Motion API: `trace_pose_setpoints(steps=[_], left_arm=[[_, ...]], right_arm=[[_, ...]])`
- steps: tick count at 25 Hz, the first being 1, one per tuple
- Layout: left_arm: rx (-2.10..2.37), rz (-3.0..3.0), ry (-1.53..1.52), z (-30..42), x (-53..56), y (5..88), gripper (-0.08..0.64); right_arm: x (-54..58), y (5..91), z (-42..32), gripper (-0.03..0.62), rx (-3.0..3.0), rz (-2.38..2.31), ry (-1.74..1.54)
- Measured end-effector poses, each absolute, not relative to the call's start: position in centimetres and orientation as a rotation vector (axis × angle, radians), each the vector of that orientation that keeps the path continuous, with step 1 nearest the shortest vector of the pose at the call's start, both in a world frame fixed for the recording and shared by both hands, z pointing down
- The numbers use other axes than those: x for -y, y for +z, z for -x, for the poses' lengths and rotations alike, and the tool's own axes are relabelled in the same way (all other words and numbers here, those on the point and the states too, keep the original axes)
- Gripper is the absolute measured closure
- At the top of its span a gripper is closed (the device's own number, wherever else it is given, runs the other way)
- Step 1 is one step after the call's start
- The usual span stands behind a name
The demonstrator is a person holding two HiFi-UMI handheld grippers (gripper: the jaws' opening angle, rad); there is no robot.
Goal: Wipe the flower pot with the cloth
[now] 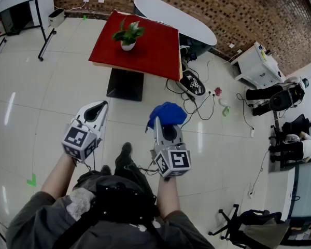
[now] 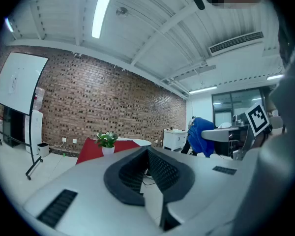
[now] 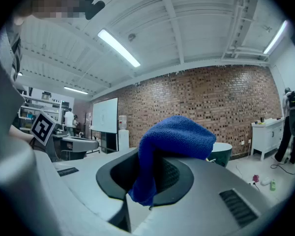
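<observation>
A small green plant in a white flower pot (image 1: 128,45) stands on a red square table (image 1: 155,53) far ahead; the pot (image 2: 107,150) also shows in the left gripper view. My right gripper (image 1: 164,127) is shut on a blue cloth (image 1: 167,114), which bunches up over the jaws and hangs between them (image 3: 174,141). My left gripper (image 1: 97,109) is shut with nothing in it, held beside the right one (image 2: 146,166). Both grippers are held level over the floor, well short of the table.
A white oval table (image 1: 176,17) stands behind the red one by a brick wall. Cables and a dark device (image 1: 193,84) lie on the tiled floor right of the table. A whiteboard stand (image 1: 41,32) is at the left, chairs and equipment (image 1: 282,100) at the right.
</observation>
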State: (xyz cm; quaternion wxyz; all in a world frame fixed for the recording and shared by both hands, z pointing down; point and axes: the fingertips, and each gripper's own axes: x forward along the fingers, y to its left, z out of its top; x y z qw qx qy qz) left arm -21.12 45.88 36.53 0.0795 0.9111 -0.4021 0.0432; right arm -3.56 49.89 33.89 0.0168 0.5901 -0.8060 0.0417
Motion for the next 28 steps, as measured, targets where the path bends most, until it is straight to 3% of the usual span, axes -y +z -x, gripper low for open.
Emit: trace_pose_setpoints(steps=[12, 28], left_arm=[[1.262, -2.704, 0.161, 18.4, -33.6, 39.6, 0.545], [1.317, -2.675, 0.145, 8.5, -10.4, 40.5, 0.545]], right_arm=[[-33.8, 36.3, 1.1, 0.515, 2.586, -1.796, 0.138], [-9.1, 37.5, -9.2, 0.515, 2.611, -1.776, 0.216]])
